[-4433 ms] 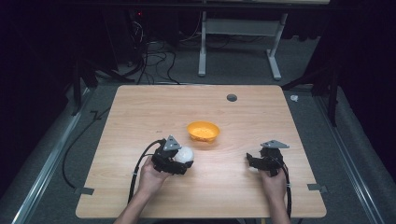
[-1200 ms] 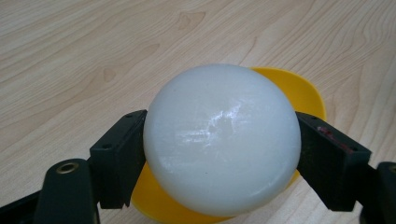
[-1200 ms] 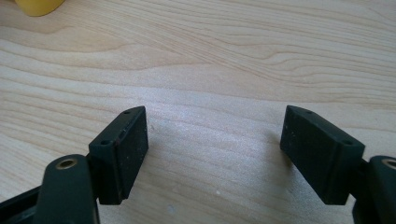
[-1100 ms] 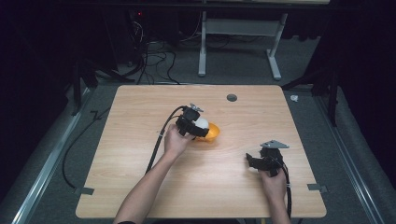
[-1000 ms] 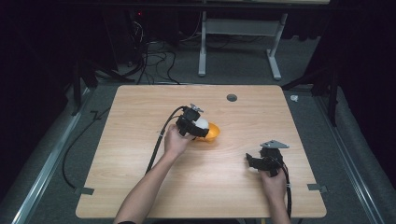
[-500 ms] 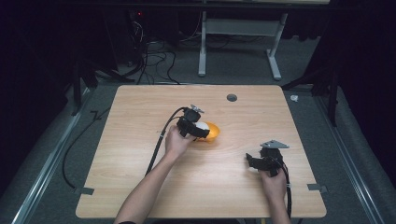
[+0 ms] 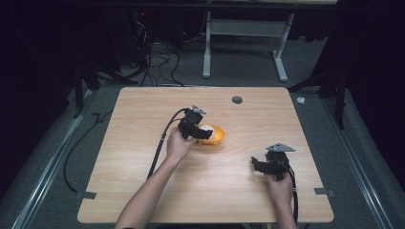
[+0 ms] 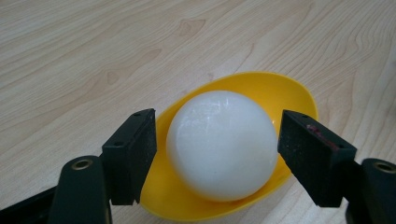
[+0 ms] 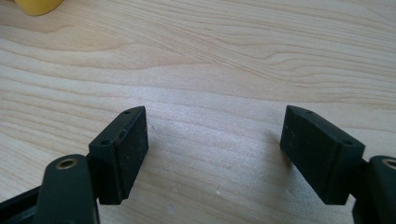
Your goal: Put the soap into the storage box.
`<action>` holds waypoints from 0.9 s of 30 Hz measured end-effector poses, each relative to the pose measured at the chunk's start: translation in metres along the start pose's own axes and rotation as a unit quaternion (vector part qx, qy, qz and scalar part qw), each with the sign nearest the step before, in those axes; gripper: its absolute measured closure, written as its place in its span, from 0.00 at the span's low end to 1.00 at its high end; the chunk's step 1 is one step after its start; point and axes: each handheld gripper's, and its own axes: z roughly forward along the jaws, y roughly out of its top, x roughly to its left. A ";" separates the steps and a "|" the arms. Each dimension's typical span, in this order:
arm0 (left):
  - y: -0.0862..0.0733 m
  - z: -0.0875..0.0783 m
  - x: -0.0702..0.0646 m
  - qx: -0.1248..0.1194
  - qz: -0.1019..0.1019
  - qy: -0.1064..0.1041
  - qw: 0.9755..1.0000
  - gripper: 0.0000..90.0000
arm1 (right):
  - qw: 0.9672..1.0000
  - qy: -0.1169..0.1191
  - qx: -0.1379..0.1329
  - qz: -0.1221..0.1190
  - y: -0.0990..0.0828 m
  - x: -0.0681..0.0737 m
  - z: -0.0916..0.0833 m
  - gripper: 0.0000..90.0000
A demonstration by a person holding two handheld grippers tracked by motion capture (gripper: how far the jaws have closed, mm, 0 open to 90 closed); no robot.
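Note:
A white ball lies inside a small yellow bowl near the middle of the wooden table. My left gripper stands open around the ball, with its jaws on either side and a visible gap at the left jaw. In the high view the left gripper hangs over the bowl with the ball at its tips. My right gripper rests open at the front right of the table. Bare wood lies between the jaws of the right gripper, and the bowl's edge shows far off.
A round cable hole sits near the table's far edge. Cables trail from both grippers toward the front edge. A desk frame and floor cables lie beyond the table.
My left gripper carried the ball from the front of the table to the bowl and lowered it in. Its jaws now stand apart. The right gripper has stayed still.

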 end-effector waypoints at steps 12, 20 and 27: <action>-0.002 -0.020 0.006 -0.019 -0.002 0.000 1.000 0.31 | 1.000 -0.001 0.000 0.000 0.000 0.000 0.000 0.27; -0.005 -0.030 0.009 -0.022 0.004 0.006 1.000 0.31 | 1.000 -0.001 0.000 0.000 0.000 0.000 0.000 0.27; -0.011 -0.034 0.012 -0.025 0.004 0.008 1.000 0.31 | 1.000 -0.001 0.000 0.000 0.000 0.000 0.000 0.27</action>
